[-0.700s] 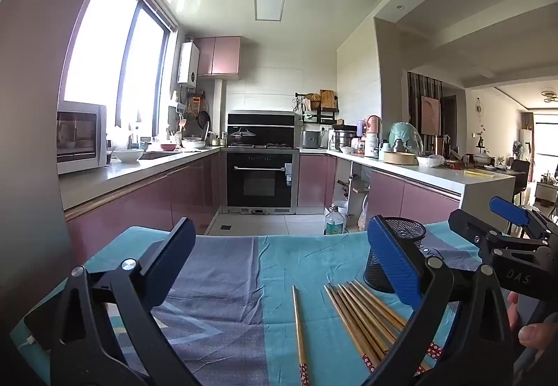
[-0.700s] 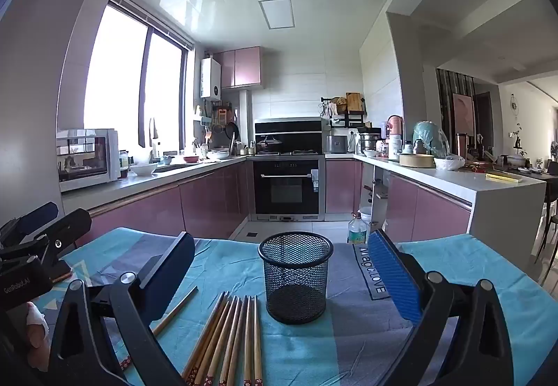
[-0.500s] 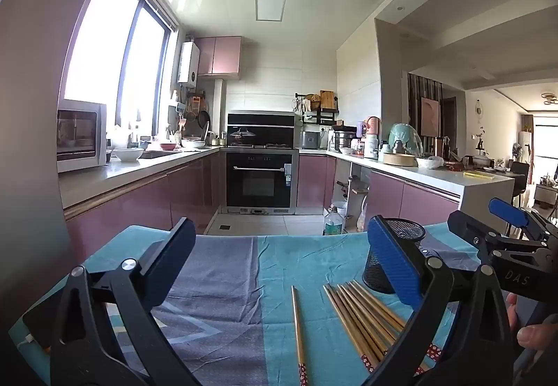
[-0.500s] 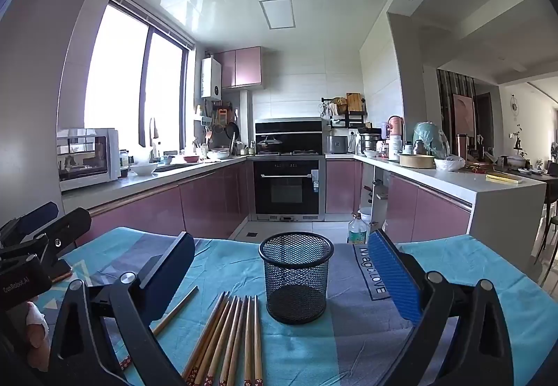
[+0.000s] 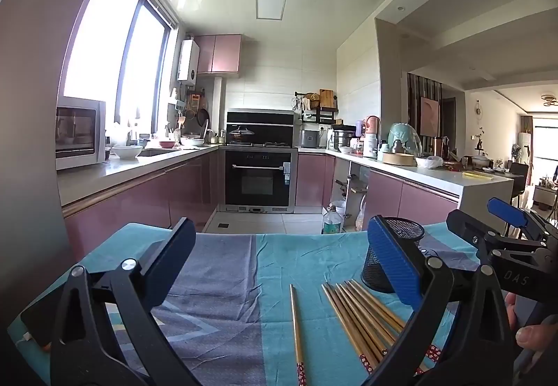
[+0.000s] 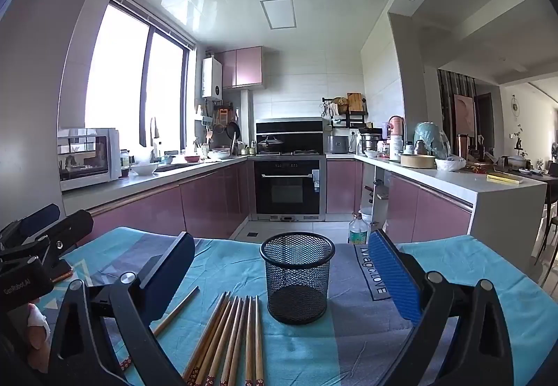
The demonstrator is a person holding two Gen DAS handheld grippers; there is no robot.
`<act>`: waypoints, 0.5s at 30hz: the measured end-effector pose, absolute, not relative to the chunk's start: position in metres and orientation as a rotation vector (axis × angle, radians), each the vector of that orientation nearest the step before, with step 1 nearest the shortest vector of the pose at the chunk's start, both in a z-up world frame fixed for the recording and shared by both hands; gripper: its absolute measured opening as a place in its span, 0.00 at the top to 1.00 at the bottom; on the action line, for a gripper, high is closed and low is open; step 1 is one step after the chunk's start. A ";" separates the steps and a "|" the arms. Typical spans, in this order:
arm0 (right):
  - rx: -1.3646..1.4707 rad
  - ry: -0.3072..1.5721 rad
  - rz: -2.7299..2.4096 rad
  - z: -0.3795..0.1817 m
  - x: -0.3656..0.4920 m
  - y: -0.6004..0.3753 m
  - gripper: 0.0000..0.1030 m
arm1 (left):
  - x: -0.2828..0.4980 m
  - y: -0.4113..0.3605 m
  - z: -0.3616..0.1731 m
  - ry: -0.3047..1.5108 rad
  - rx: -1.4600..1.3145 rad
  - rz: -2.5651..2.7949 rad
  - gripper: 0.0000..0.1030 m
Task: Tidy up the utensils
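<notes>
A table covered by a blue and grey cloth [image 6: 470,281] is seen in a kitchen. A black mesh cup [image 6: 296,278] stands upright on the cloth. A bundle of chopsticks [image 6: 230,337] lies flat just left of the cup, close to it but apart, and one lone chopstick [image 5: 296,330] lies by itself further left. The left gripper [image 5: 282,267] is held above the cloth with its jaws wide apart and nothing between them. The right gripper [image 6: 282,271] is held level facing the cup, its jaws likewise spread and empty
</notes>
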State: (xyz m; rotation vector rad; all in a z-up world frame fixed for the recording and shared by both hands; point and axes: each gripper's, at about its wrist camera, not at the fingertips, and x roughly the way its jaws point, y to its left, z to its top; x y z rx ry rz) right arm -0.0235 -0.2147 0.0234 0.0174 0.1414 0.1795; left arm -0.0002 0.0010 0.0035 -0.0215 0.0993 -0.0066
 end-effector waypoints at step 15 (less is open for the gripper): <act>0.017 0.135 0.182 0.023 -0.022 -0.215 0.07 | 0.003 0.004 0.002 0.101 -0.029 -0.017 0.06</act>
